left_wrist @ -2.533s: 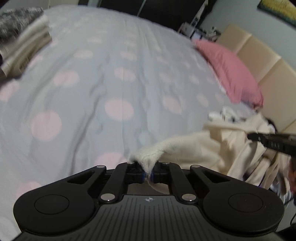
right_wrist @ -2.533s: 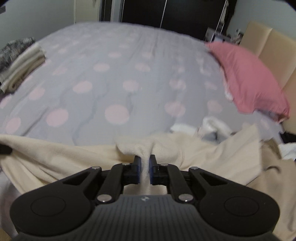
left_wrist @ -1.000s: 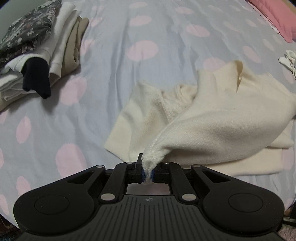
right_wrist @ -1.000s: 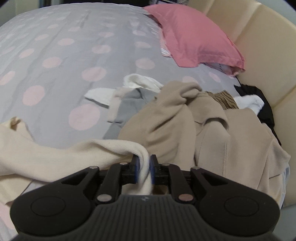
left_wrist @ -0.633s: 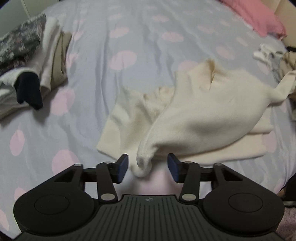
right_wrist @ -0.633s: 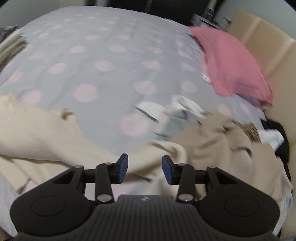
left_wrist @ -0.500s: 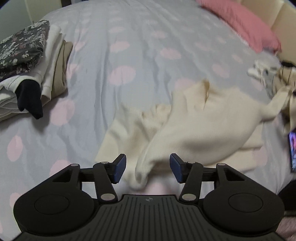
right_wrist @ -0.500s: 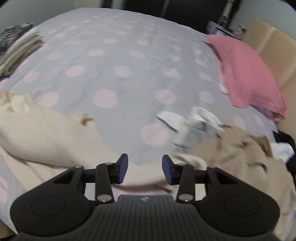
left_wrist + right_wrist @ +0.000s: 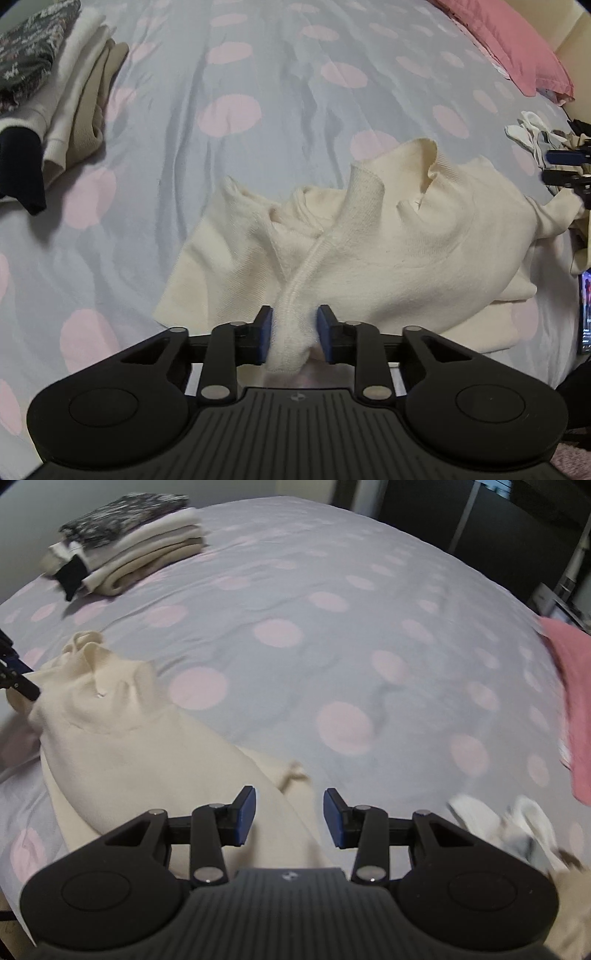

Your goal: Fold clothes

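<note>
While the cream sweater (image 9: 388, 236) lies crumpled on the bedspread (image 9: 258, 74), the left gripper (image 9: 293, 332) brackets its sleeve cuff, pads apart; spread that sleeve flat first. Right gripper (image 9: 288, 818): fingers apart, empty, above the sweater's edge; the hem is cut off below.

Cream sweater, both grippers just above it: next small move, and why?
Probably close the left gripper on the sleeve cuff and pull it out sideways. The cuff sits between open jaws, and the sleeve lies diagonally across the crumpled cream sweater, which is not yet flat on the bed. The right gripper is open, holding nothing.
</note>
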Tool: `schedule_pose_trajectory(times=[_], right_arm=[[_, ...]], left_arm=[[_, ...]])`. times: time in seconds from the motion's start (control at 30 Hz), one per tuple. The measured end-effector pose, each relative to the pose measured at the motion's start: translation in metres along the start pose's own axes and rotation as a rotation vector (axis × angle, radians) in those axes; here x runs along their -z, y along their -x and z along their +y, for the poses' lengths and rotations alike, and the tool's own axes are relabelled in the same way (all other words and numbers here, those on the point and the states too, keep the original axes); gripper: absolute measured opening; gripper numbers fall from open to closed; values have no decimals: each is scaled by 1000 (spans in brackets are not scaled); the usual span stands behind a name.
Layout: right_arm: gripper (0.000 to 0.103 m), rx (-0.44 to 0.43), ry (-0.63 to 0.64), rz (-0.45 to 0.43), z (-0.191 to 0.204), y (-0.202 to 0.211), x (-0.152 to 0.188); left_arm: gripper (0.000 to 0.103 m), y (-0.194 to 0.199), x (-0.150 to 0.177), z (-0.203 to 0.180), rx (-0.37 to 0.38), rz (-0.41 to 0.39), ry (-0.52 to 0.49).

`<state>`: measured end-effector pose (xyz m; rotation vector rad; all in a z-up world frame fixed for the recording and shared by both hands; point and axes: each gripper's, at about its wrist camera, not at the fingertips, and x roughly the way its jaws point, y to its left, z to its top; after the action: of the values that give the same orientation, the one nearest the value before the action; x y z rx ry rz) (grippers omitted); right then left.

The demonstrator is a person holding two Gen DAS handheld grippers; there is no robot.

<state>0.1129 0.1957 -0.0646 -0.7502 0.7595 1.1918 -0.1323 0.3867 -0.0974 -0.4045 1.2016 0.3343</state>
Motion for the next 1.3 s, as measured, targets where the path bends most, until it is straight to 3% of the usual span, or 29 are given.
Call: schedule_pose_trajectory(times=[0.4,0.6,0.7,0.73,0.97,1.13,1.3], right_arm=[[46,-103,40,39,6,-62,-8],[46,-97,142,55,25,-76,-4],[35,-127,125,67,24,-75,-2],[26,-143,121,76,25,-74,-2],[10,-143,128,27,26,-36,2],[8,-141,73,-72,19,15,12],[8,-203,126,-69,31,55,41]], left_arm=[[21,-14,-7,4,-10,54,22],[23,-18,-6,5,-17,74,21],[24,-19,-4,5,-22,82,24],[24,-19,-4,5,-23,83,26],[24,-18,-1,5,-26,77,24],[14,-9,1,3,-3,44,13],[12,6,9,-2,26,10,-18]])
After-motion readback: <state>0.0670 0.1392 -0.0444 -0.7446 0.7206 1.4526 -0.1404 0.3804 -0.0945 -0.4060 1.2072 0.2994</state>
